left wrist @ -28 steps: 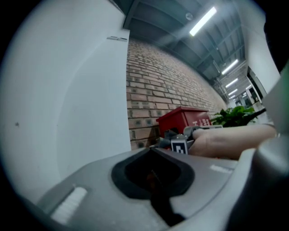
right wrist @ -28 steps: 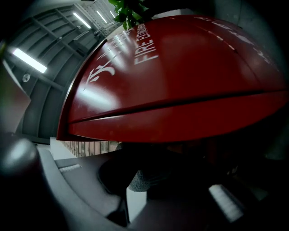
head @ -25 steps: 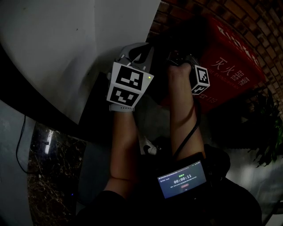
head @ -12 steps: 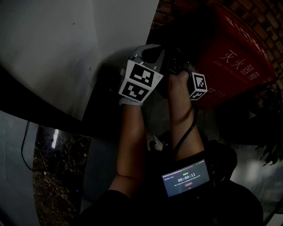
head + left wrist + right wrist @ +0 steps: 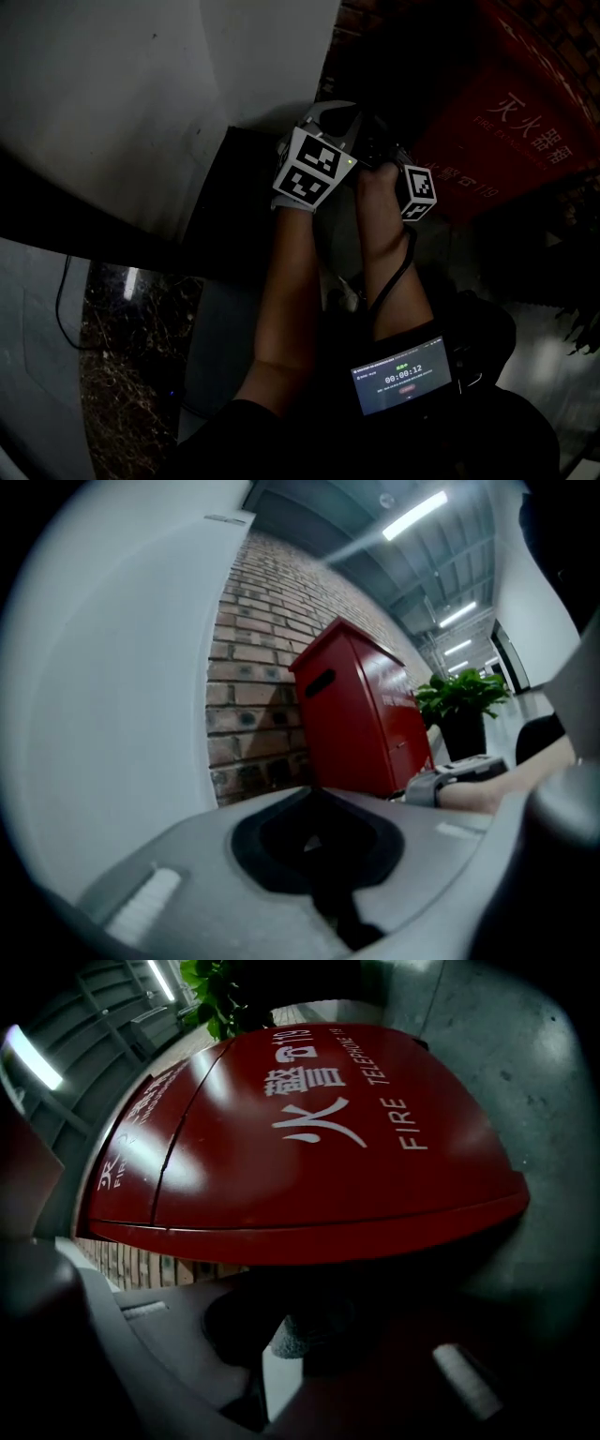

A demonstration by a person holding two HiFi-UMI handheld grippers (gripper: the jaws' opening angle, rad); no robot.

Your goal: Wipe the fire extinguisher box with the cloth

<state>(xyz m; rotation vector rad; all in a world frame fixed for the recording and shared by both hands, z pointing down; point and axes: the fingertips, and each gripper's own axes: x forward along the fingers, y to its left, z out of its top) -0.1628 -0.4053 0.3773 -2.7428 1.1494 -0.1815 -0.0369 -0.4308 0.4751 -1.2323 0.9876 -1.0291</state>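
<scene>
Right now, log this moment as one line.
left gripper: shut, empty | right gripper: shut on cloth | fire extinguisher box: close ahead | contact: unclear

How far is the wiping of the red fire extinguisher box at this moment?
Done: the right gripper is shut on a grey cloth. In hand: it holds the cloth close to the lettered face of the red metal fire extinguisher box; contact cannot be seen. To do: the wiping itself, since no wiped patch shows. The left gripper is shut, empty.
</scene>
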